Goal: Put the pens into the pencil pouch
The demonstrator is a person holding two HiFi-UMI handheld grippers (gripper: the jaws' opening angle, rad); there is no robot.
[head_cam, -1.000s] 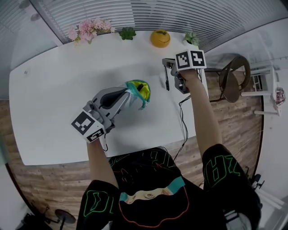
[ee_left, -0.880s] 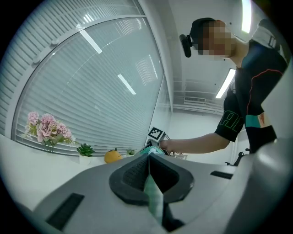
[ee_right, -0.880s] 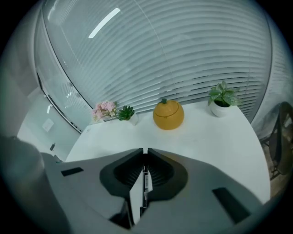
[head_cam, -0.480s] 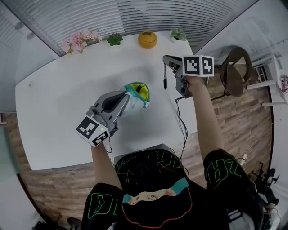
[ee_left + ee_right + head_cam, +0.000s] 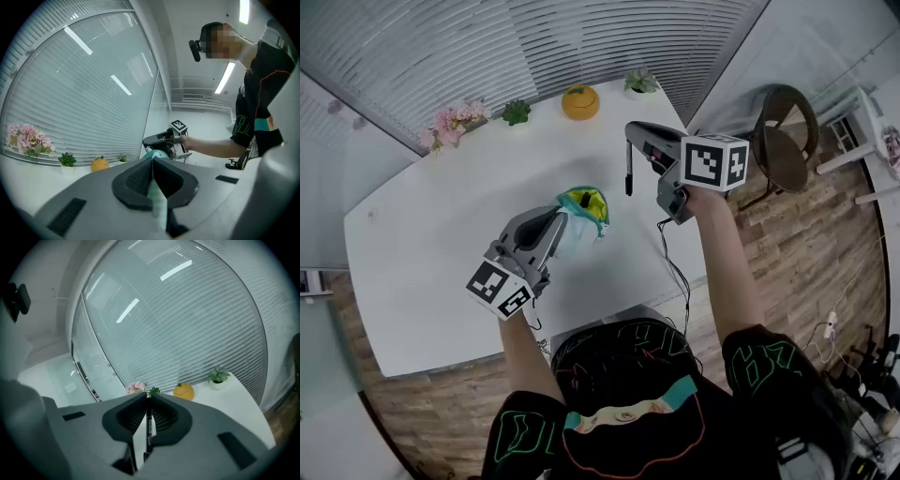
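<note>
A teal pencil pouch [image 5: 583, 210] with a yellow lining hangs open-mouthed over the white table [image 5: 431, 244]. My left gripper [image 5: 565, 218] is shut on the pouch's edge; in the left gripper view a pale teal strip of the pouch [image 5: 157, 202] runs between the closed jaws of that gripper [image 5: 152, 161]. My right gripper [image 5: 630, 139] is held high to the right of the pouch, shut on a black pen [image 5: 628, 174] that hangs downward from its tips. The right gripper view shows the pen [image 5: 148, 426] clamped upright in the right gripper [image 5: 147, 400].
Along the table's far edge stand pink flowers [image 5: 450, 122], a small green plant [image 5: 517, 112], an orange ornament [image 5: 580, 101] and a potted plant [image 5: 640, 82]. A chair [image 5: 783, 141] stands right of the table. A black cable [image 5: 675, 272] trails over the near edge.
The right gripper has risen well above the table with the pen and tipped up toward level. The left gripper has shifted a little with the pouch still in it.
</note>
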